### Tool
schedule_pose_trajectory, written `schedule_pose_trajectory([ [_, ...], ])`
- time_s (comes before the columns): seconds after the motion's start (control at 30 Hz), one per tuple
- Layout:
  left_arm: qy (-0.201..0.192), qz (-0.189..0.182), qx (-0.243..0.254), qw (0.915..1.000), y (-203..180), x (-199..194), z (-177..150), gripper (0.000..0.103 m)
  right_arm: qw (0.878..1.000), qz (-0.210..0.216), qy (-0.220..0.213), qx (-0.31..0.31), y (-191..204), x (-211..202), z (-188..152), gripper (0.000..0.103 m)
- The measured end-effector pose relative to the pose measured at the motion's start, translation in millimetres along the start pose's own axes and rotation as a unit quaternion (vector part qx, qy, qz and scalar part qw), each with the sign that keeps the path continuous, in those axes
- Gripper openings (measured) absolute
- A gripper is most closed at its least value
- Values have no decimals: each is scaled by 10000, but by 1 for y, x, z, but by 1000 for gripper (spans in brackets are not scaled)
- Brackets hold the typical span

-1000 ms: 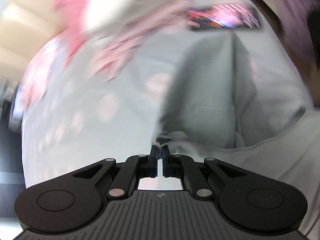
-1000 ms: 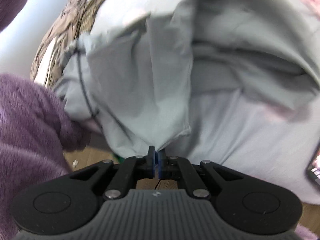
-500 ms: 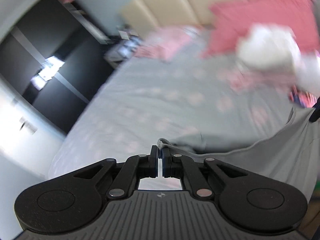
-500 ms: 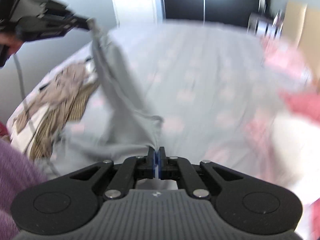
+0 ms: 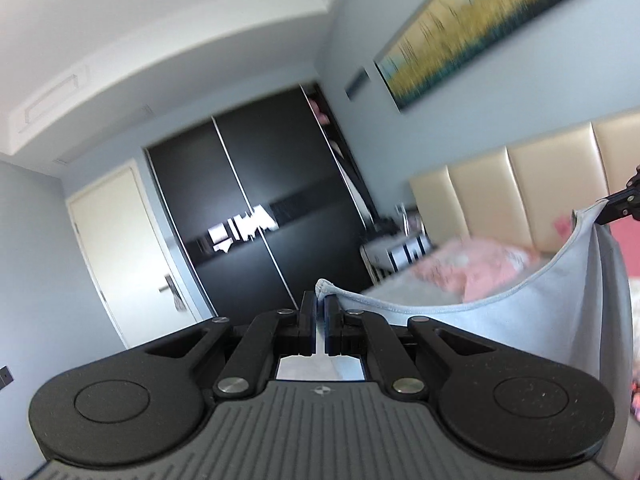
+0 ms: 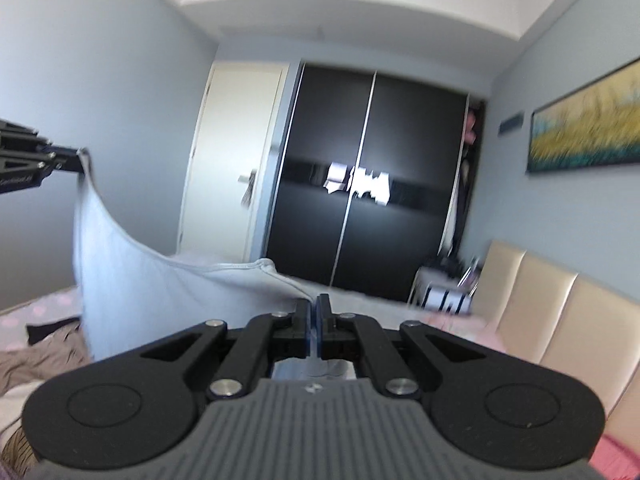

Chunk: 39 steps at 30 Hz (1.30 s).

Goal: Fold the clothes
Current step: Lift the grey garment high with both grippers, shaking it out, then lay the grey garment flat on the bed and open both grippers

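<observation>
**Cloth now up in the air**

Both cameras swung up from the bed (image 6: 24, 316) to the wardrobe (image 5: 256, 216). Grey cloth (image 5: 552, 320) sags between the tongs: left gripper (image 5: 320, 300) pinches its 9 o'clock corner, right gripper (image 6: 313, 304) pinches the 3 o'clock one.

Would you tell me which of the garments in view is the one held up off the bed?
The pale grey garment, pinched by both grippers; the brown patterned one lies on the bed.

The grey garment (image 6: 132, 276) hangs stretched between the clamped right gripper (image 6: 313, 306) and left gripper (image 6: 78, 160).
</observation>
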<state>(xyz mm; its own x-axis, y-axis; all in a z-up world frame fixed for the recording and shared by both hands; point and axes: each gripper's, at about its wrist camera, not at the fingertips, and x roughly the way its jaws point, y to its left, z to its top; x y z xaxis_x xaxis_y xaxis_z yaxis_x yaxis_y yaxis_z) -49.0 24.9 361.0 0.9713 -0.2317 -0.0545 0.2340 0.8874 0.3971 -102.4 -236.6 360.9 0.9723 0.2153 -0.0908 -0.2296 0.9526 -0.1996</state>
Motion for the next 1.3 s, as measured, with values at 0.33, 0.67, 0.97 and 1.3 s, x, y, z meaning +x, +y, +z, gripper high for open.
schedule_pose_trajectory([
  [0.33, -757, -46, -58, 9971, -10, -72, 6, 1, 9949, -359, -936, -93, 0, -74, 1, 3],
  [0.67, -737, 106, 480, 9961, -21, -93, 18, 1, 9943, -352, -980, -220, 4, -65, -7, 3],
  [0.97, 353, 47, 503, 9981, -15, 24, -32, 1, 9998, -152, -140, 14, -1, 61, -43, 3],
  [1.3, 1639, -202, 657, 9841, -34, 230, -139, 1, 9929, -169, 1169, 116, -10, 285, -123, 3],
])
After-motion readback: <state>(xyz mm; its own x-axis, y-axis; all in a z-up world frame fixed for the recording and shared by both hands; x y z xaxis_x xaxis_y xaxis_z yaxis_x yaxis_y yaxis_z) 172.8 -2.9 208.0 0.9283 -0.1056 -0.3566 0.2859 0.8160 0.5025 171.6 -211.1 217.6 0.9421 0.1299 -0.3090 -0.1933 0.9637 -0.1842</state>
